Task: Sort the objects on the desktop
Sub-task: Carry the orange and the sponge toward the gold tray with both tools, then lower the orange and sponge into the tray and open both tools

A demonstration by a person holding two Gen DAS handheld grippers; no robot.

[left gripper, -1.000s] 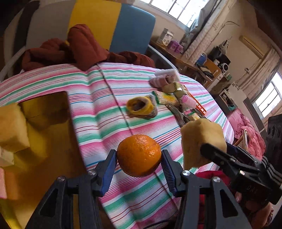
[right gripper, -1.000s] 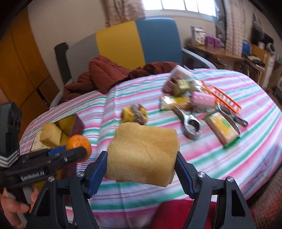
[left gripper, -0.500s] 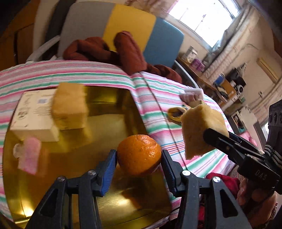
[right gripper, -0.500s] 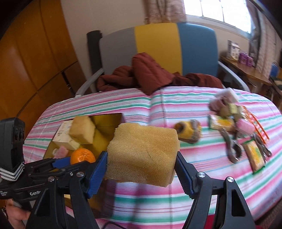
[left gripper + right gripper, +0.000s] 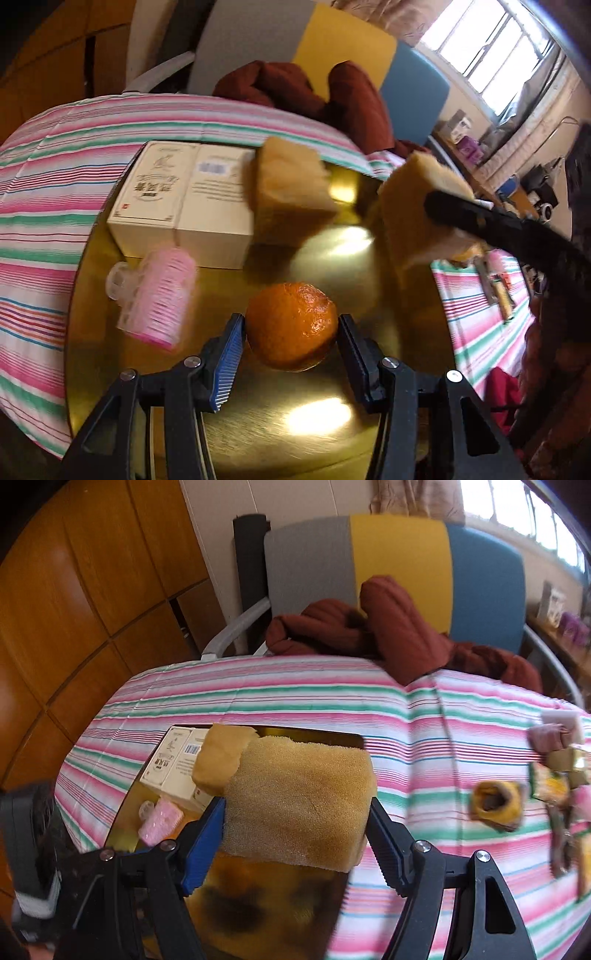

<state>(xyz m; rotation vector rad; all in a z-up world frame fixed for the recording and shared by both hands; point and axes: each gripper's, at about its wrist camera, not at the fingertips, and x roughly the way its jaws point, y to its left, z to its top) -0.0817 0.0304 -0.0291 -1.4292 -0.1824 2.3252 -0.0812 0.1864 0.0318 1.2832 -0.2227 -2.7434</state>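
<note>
My left gripper (image 5: 290, 334) is shut on an orange mandarin (image 5: 291, 325), held just above a shiny gold tray (image 5: 325, 424). My right gripper (image 5: 295, 812) is shut on a big yellow sponge block (image 5: 299, 801), hanging over the same tray (image 5: 266, 912); the left wrist view has that sponge (image 5: 410, 218) at the right. Inside the tray lie a cream box (image 5: 184, 199), a second sponge (image 5: 291, 195) and a pink hair roller (image 5: 159, 295).
The tray sits on a pink, green and white striped tablecloth (image 5: 295, 698). Several small items, among them a yellow tape roll (image 5: 496, 805), lie at the right of the table. A chair with a dark red garment (image 5: 388, 635) stands behind the table.
Both grippers have swung left from the open tablecloth to over the gold tray, each still gripping its object. The tray's box, sponge and roller have come into full view.
</note>
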